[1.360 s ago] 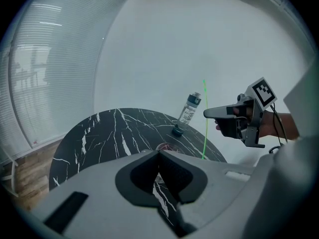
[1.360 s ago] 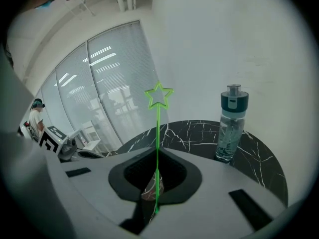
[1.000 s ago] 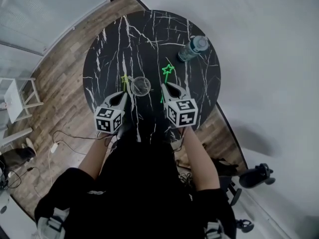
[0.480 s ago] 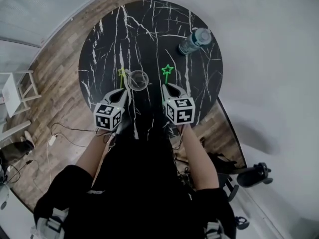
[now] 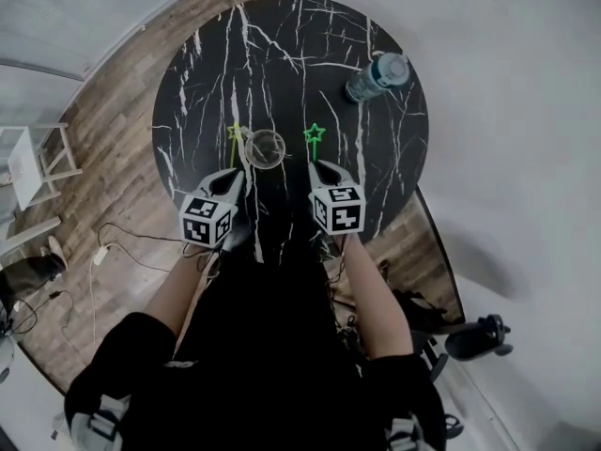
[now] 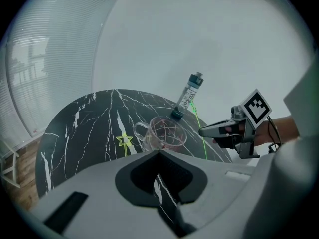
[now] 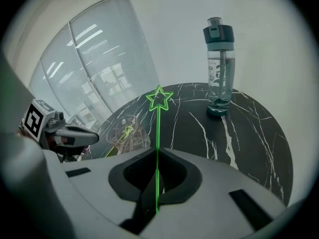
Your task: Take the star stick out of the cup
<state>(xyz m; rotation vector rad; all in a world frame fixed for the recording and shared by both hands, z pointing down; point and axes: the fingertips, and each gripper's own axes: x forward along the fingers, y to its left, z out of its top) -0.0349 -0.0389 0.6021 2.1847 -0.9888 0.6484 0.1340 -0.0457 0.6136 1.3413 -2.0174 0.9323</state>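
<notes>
Right tool [image 7: 157, 152] pinching green star stick [image 7: 158, 99] outside clear cup [image 5: 266, 148], yellow star stick [image 6: 123, 140] beside cup, left tool [image 6: 159, 153] pressed together, bottle [image 5: 377, 75] near table [image 5: 197, 73] edge

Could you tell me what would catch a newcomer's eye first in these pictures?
The bright green star stick stands out first, pinched upright in the right gripper over the near side of the round black marble table. Next come the clear cup near the table's middle, a yellow star stick just left of it, and a water bottle at the far right edge.
</notes>
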